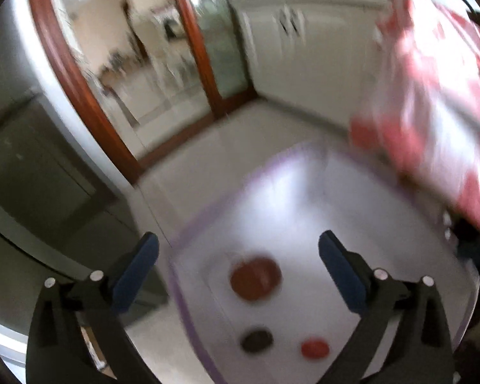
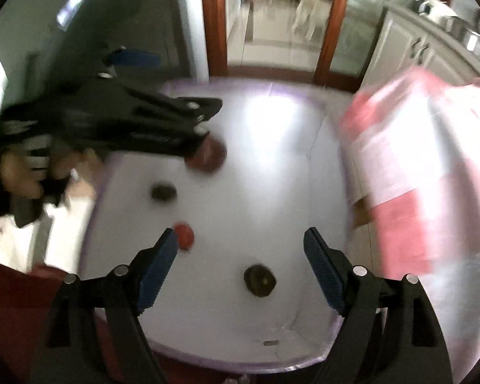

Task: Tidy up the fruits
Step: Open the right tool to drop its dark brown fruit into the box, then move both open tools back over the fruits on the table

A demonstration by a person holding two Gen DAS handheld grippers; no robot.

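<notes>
Both views are motion-blurred; fine detail is unreliable.

Left wrist view, left to right: the left gripper [image 1: 238,256] stands with its jaws spread wide and nothing between the blue pads — it hangs above a white table [image 1: 400,256] with a purple edge. Between the jaws, lower down on the table, lies a large brownish-red fruit [image 1: 255,279]. Nearer the camera lie a small dark fruit [image 1: 256,339] and, just to its right, a small red fruit [image 1: 314,348]. At upper right hangs a pink-and-white patterned bag [image 1: 432,105] (contents not discernible).

Right wrist view, left to right: the left gripper's black body reaches in from the left, its tip just over the brownish-red fruit [image 2: 208,156]; contact cannot be determined. The right gripper [image 2: 240,240] is likewise wide open and empty. The red fruit [image 2: 185,236] sits just beside its left pad. A second dark fruit [image 2: 260,280] lies on the table between the jaws, untouched.
</notes>
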